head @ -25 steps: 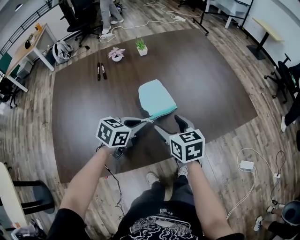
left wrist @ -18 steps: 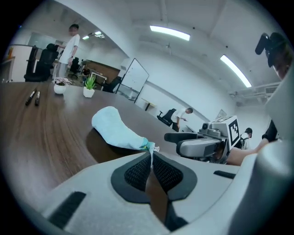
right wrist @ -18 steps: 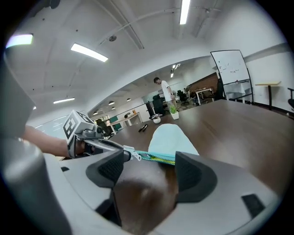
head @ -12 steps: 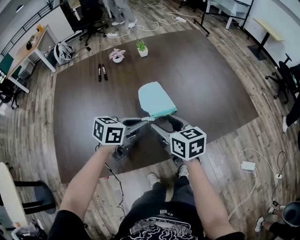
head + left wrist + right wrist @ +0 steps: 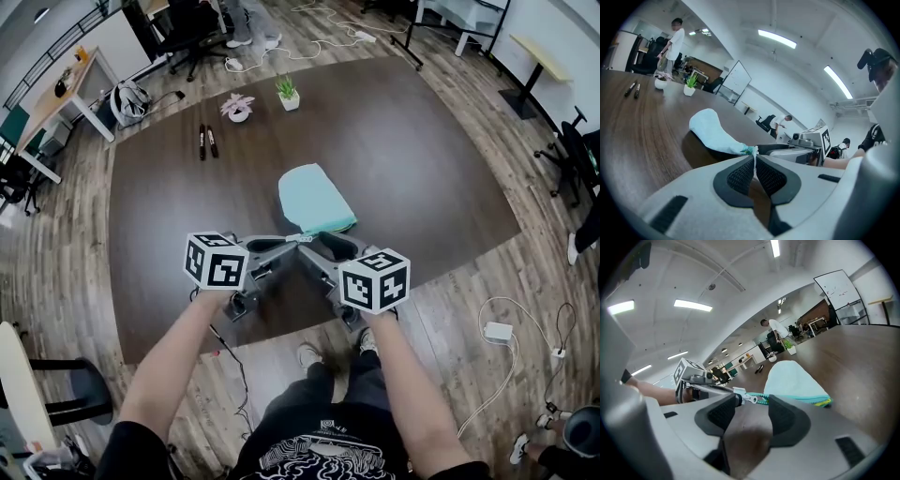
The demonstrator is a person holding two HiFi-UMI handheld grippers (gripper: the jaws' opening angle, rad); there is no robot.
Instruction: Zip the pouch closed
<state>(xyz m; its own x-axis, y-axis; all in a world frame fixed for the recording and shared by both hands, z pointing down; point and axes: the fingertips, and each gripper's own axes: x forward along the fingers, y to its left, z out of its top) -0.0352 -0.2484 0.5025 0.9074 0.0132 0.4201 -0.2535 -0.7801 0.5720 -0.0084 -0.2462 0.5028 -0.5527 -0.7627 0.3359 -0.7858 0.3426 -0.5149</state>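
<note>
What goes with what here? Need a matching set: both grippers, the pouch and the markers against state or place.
Things:
1. left gripper
2. right gripper
3. pouch
4. markers

States or places:
A. side by side on the far part of the table
B. jaws apart, zipper pull between them
C. light blue, mid-table
D. shut on the pouch's near end

Pairs: 1-D, 2-B, 3-C, 4-A.
The right gripper's jaws are closing on the pull, not yet pressing it.

Pale mint fabric pouch (image 5: 316, 197), flat on dark counter (image 5: 422, 141); teal zipper (image 5: 787, 400) along near edge, silver slider (image 5: 749, 399) at its left end.
</note>
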